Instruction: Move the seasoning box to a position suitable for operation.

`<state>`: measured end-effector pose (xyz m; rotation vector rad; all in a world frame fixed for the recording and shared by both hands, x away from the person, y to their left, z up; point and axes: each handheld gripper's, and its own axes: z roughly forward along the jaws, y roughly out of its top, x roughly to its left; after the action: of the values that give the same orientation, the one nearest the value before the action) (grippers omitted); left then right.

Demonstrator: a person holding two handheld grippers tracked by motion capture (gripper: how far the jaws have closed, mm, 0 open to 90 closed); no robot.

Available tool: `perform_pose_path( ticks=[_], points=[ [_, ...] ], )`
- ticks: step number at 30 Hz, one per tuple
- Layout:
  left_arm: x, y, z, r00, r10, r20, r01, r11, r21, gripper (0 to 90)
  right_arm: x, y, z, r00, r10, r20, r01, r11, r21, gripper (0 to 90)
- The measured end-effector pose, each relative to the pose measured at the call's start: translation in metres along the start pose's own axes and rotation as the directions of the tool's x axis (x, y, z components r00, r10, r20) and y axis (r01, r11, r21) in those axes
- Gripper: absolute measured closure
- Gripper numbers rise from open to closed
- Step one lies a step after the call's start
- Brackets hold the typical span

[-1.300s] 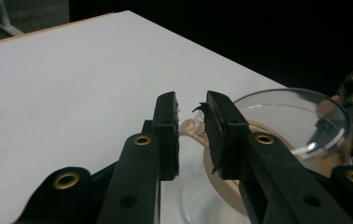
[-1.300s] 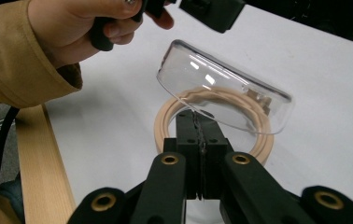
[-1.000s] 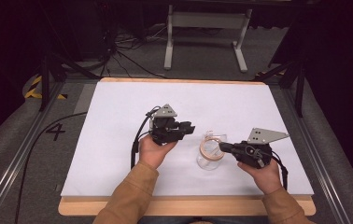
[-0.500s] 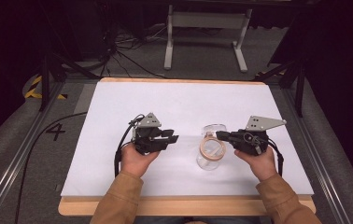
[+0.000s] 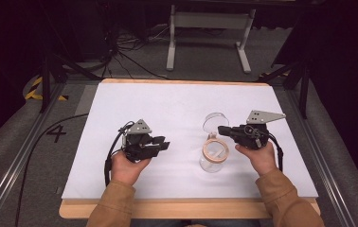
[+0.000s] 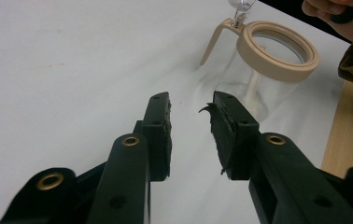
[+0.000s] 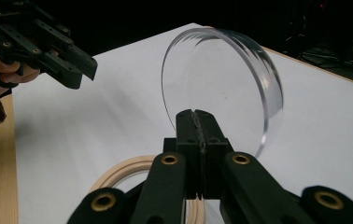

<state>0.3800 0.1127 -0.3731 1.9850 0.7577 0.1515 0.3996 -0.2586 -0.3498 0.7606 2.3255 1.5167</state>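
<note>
- The bench, under its white sheet, carries a clear glass jar standing upright right of centre, its long axis vertical and its tan-ringed mouth facing up.
- My right tool has its jaws clamped tight on the edge of the round clear lid, holding it swung open on edge just above the jar's rim; I can't make out the hinge from here.
- My left tool stands well apart to the jar's left, jaws parted with nothing between them, pointing toward the jar; its pads look frayed.
</note>
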Motion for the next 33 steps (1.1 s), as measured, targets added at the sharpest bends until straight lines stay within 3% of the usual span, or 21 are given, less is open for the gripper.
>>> perform_pose_path(
  ticks=[4,9,17,20,25,26,27,31,32,33],
  points=[
    [0.000,0.001,-0.001,1.0000,-0.003,0.005,0.003,1.0000,0.003,68.3,0.001,-0.002,-0.004,0.9996,-0.015,0.023,0.015,1.000,0.017,89.4],
    [-0.001,0.008,-0.001,0.9996,0.027,0.005,-0.027,0.9996,0.010,68.7,0.002,-0.002,-0.010,0.9987,-0.026,0.044,0.025,1.000,0.019,89.5],
    [0.003,0.020,-0.015,0.9972,0.069,-0.027,-0.069,0.9970,0.035,65.0,-0.009,0.000,-0.051,0.9911,-0.017,0.132,0.020,1.000,-0.023,88.3],
    [0.006,0.020,-0.017,0.9975,0.055,-0.043,-0.053,0.9973,0.050,63.0,-0.013,0.000,-0.060,0.9891,0.004,0.147,0.001,0.999,-0.034,85.8],
    [0.016,0.020,-0.019,0.9960,0.026,-0.085,-0.020,0.9967,0.079,56.8,-0.022,-0.003,-0.077,0.9795,0.055,0.193,-0.047,0.998,-0.050,79.7],
    [0.020,0.019,-0.021,0.9933,0.023,-0.113,-0.013,0.9957,0.092,56.8,-0.024,-0.003,-0.080,0.9766,0.062,0.206,-0.053,0.997,-0.050,78.6],
    [0.025,0.017,-0.025,0.9921,0.008,-0.125,0.005,0.9949,0.101,55.4,-0.029,-0.005,-0.087,0.9698,0.074,0.232,-0.063,0.997,-0.053,76.1],
    [0.031,0.015,-0.030,0.9870,0.002,-0.161,0.015,0.9947,0.102,52.9,-0.034,-0.007,-0.093,0.9604,0.090,0.264,-0.081,0.996,-0.046,72.5],
    [0.033,0.013,-0.031,0.9847,-0.015,-0.173,0.033,0.9946,0.099,52.9,-0.035,-0.009,-0.095,0.9567,0.098,0.274,-0.091,0.995,-0.040,71.6],
    [0.037,0.013,-0.032,0.9826,-0.005,-0.186,0.026,0.9933,0.113,51.9,-0.037,-0.010,-0.097,0.9511,0.109,0.289,-0.103,0.994,-0.037,70.1]
  ],
)
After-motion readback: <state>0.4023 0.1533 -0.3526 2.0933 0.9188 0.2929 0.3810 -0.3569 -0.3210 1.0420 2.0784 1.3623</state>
